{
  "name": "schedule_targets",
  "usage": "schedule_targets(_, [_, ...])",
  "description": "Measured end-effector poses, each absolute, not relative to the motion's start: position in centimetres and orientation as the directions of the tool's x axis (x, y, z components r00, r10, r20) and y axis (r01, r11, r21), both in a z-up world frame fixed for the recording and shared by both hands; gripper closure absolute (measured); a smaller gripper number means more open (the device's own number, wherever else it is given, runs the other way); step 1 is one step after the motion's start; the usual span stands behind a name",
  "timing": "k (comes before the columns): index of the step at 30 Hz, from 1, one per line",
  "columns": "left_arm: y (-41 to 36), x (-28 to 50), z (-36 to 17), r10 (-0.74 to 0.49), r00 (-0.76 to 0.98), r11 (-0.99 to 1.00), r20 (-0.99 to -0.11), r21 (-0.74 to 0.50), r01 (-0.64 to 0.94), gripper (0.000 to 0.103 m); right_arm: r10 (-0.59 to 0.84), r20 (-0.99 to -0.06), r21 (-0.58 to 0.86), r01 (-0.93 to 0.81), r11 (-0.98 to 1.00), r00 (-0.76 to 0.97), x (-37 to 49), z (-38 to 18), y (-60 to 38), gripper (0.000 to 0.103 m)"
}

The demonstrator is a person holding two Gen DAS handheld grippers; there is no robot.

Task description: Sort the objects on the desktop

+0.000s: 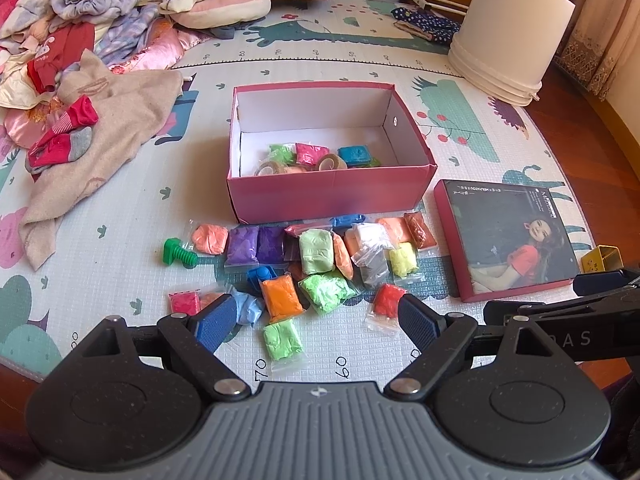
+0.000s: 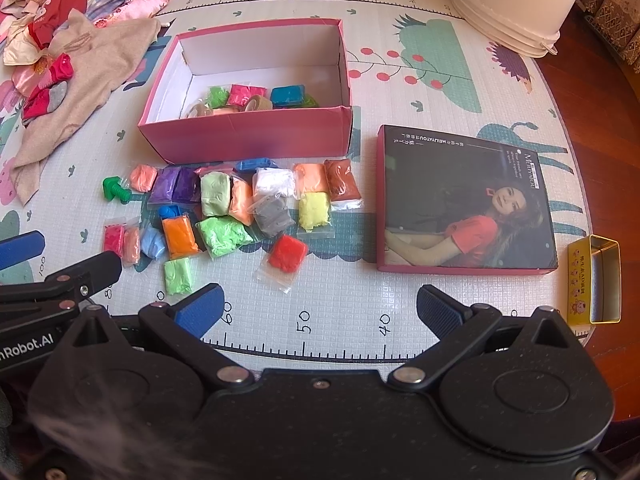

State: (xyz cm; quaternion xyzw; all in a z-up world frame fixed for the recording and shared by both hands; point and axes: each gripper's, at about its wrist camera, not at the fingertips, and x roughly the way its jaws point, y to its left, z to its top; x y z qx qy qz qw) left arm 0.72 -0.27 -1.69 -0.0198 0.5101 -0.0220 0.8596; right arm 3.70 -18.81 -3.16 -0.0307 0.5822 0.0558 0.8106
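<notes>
A pink open box [image 1: 332, 194] [image 2: 248, 136] sits on the play mat and holds a few clay packets and tape rolls [image 1: 330, 163]. Several coloured clay packets [image 1: 316, 250] [image 2: 216, 194] lie in front of it, with a green toy bolt [image 1: 180, 253] [image 2: 115, 190] at their left. A light green packet [image 1: 282, 338] and a red packet [image 1: 388, 300] [image 2: 287, 255] lie nearest. My left gripper [image 1: 316, 318] is open and empty, just above the near packets. My right gripper [image 2: 320, 306] is open and empty over bare mat, right of the pile.
The box lid [image 1: 506, 236] [image 2: 464, 200] with a woman's photo lies to the right. A small yellow tin [image 2: 596, 280] sits further right near the mat's edge. A pile of clothes [image 1: 80, 60] fills the left. A white bucket [image 1: 512, 32] stands at the back right.
</notes>
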Motion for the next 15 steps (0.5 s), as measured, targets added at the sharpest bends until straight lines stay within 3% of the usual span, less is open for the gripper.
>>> schedule_targets(15, [3.1,2.3,-5.3,-0.046,0.461,0.997,-0.886,-0.07,-0.035,0.015,0.089,-0.941,0.05,-0.125,0.991,0.327,7.0,-5.6,-18.4,0.001])
